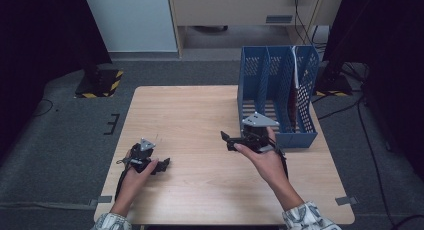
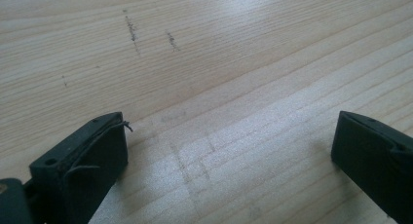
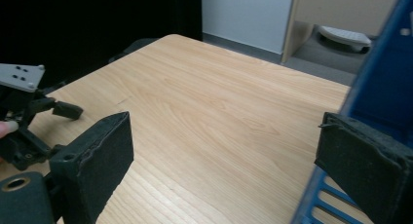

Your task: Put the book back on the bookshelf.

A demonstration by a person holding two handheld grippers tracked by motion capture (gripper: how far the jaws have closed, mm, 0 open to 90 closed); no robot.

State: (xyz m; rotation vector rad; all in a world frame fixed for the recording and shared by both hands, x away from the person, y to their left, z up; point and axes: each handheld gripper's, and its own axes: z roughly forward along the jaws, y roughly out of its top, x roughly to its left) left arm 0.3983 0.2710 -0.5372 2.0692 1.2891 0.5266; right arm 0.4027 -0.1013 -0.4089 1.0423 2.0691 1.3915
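Note:
No task object is named. My left gripper [image 1: 162, 166] rests low over the wooden table [image 1: 190, 110] near its front left, held by a hand. In the left gripper view its gripper [image 2: 231, 124] is open, with only bare wood between the jaws. My right gripper [image 1: 227, 141] hovers just in front of a blue file rack [image 1: 277, 90] and points left. In the right gripper view that gripper [image 3: 224, 121] is open and holds nothing; the blue rack [image 3: 384, 87] stands close by its right jaw. The left gripper [image 3: 29, 112] shows farther off at the left.
The blue rack has several upright slots, and a dark red and white folder [image 1: 296, 90] stands in the rightmost one. Pencil-like marks [image 2: 131, 31] streak the wood. Grey floor surrounds the table, with cables [image 1: 350, 110] at the right and a striped stand base [image 1: 100, 82] at the back left.

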